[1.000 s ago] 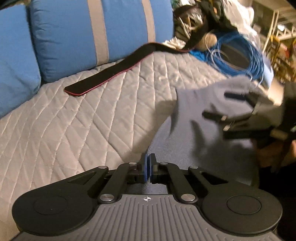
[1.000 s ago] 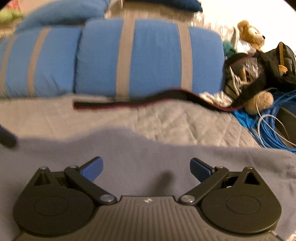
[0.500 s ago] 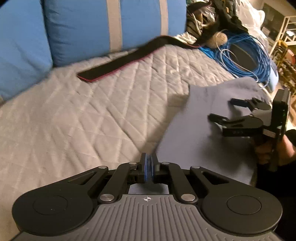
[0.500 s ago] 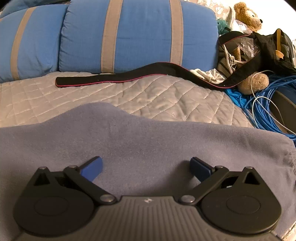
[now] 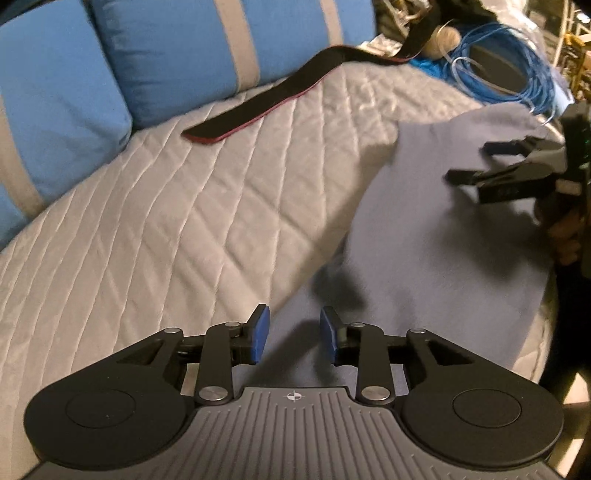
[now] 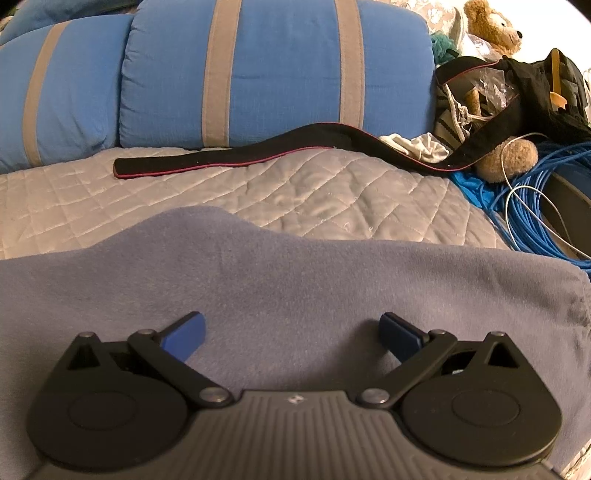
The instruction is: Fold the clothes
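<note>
Item 1: my left gripper (image 5: 294, 334). Its blue fingers (image 5: 258, 334) have just been opening and now stand a little apart, pressing on nothing; the near edge of the grey fleece garment (image 5: 436, 236) lies below the gap, so I judge this a release to let the cloth settle flat.

Item 2: my right gripper (image 6: 291, 332). Its fingers (image 6: 184, 334) are spread wide and empty, hovering low over the same fleece, probably parked while I pick the next edge. In the left view it shows at the far side of the cloth, with the person's hand (image 5: 567, 236) behind it.

Item 3: the garment, spread flat across the near part of the bed (image 6: 295, 192), one rounded edge bulging toward the pillows. Folding looks barely begun.

Item 4: 1 black strap (image 6: 229, 157) with red edging, lying beyond the fleece and clear of it.

Item 5: 2 blue striped pillows (image 6: 277, 66) at the head of the bed.

Item 6: clutter to the right: teddy bear (image 6: 491, 26), coiled blue cable (image 6: 546, 206).
</note>
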The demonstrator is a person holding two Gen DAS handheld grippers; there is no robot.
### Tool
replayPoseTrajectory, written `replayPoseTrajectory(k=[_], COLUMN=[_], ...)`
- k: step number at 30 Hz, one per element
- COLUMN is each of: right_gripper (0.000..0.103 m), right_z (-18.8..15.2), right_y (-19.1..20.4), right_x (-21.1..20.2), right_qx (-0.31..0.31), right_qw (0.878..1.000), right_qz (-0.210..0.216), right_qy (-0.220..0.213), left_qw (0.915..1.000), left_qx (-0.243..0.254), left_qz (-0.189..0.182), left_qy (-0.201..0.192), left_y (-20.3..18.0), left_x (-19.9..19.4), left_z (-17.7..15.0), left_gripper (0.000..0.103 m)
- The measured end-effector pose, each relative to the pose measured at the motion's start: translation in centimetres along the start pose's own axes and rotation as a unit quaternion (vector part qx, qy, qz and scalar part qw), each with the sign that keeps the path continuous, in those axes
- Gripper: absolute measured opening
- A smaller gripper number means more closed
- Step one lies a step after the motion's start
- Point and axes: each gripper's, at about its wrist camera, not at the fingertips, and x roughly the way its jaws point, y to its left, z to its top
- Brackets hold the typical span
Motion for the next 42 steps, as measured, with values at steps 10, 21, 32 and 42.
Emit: replayPoseTrajectory(k=[10,21,32,42], right_gripper=[0.102,0.103,0.103,0.103], right_z=[-0.2,-0.2,-0.3,-0.2], right_y=[0.2,0.1,0.3,0.3], right_x=[-0.1,-0.1,-0.1,-0.2], right_qx=[-0.006,-0.007,-0.011,-0.007], right_qw=[1.000,1.000,1.000,1.000], right_qz=[-0.004,-0.003,-0.006,-0.004], right_qy=[-0.003,-0.003,-0.003,0.001], left_qw=[0.9998,0.9974,0.9927,0.9925], left_qx=[-0.012,-0.058,-0.118,-0.104], left_qz=[0.013,0.014,0.023,0.055], left_qy=[0.002,-0.039,-0.009,0.033], left_y=[0.9,2.5,4.9,4.2], left_x=[-0.3,-3.8,-2.9,-1.8], left_z=[-1.1,-1.9,-2.9,-4.2], left_gripper=[0.001,0.001,0.019,0.028])
